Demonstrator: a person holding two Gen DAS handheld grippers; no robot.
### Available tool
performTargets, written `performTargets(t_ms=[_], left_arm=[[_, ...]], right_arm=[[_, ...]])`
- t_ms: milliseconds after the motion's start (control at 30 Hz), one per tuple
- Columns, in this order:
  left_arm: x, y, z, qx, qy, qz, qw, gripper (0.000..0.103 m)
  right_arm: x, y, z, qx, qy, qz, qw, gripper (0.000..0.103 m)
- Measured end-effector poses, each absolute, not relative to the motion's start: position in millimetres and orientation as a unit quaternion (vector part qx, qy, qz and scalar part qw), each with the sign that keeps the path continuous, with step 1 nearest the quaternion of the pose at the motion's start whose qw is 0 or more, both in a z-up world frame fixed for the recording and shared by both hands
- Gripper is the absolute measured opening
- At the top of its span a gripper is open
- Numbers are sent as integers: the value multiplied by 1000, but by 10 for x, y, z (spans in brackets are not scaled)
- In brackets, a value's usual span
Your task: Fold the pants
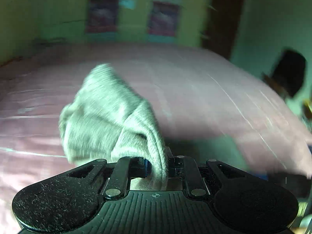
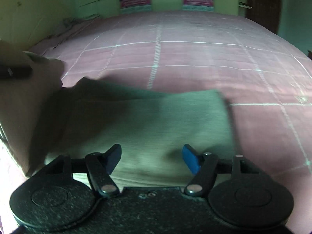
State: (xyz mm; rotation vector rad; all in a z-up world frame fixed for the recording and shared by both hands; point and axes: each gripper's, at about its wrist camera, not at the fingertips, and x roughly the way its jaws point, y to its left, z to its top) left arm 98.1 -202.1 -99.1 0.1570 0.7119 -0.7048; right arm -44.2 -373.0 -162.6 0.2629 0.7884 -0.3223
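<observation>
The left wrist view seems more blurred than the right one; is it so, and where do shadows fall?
Yes: in the left wrist view the grey pants clamped in the left gripper and the pink bedsheet are streaked by motion blur; the right wrist view is sharper, though the pants' left part lies in dark shadow beyond the open right gripper.

The left gripper (image 1: 157,167) is matte black plastic, dusted with pale specks, with two round lobes at the lower corners, silver rivets on its link bars and a ribbed centre plate bearing a small crosshair mark. The right gripper (image 2: 152,159) shares that build, with blue pads (image 2: 190,159) on its fingers.
</observation>
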Motion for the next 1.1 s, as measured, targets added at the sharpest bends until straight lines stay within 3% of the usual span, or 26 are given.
performTargets(t_ms=[67,233,533,667,900,1000,1100], left_arm=[[828,-2404,-1106,117,355,-354,858,16],[442,-2872,-1337,211,364,-346,839,34],[352,-2369,-906,140,356,-330,863,43],[519,-1995,-1047,100,381,-273,878,51],[686,-1542,-1611,28,454,-208,866,52],[677,-1519,-1725,25,451,-210,867,56],[691,-1532,-1740,23,450,-211,868,58]], right_arm=[[-607,-3917,-1597,150,375,-168,899,70],[-951,-4285,-1595,218,361,-176,890,72],[-1102,-4418,-1655,272,342,-149,887,72],[-1059,-4386,-1635,291,335,-126,887,78],[-720,-4338,-1679,340,336,-102,872,81],[-545,-4327,-1741,354,347,-103,862,80],[-451,-4283,-1832,362,355,-112,854,68]])
